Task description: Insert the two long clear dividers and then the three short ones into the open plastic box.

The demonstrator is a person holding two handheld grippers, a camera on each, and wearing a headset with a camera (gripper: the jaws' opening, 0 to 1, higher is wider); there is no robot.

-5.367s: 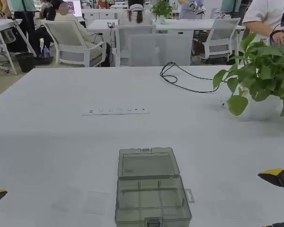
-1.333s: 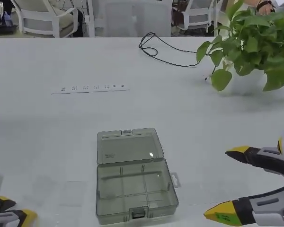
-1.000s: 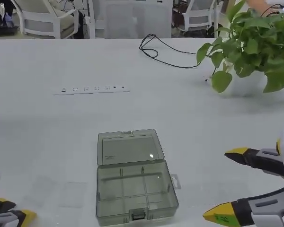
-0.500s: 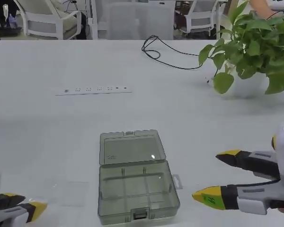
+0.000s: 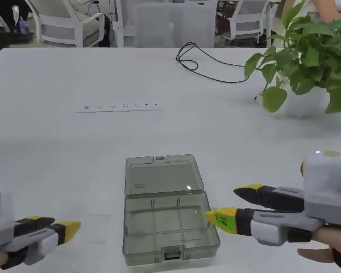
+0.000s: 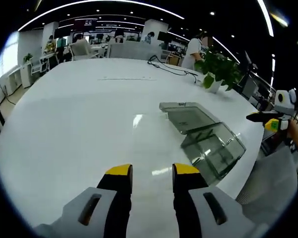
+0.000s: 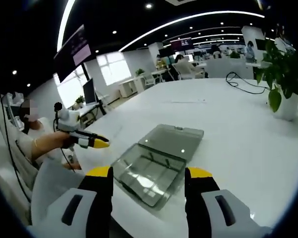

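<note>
Near the front edge of the table [image 5: 57, 159], the open box [image 5: 169, 213] lies between left claw [image 5: 52, 223] and right claw [image 5: 232, 202], both released.

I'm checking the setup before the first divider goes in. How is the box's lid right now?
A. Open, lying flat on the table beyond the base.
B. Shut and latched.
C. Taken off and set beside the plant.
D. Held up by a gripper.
A: in the head view the lid lies flat on the table, joined to the far edge of the plastic box, whose base is uncovered.
</note>
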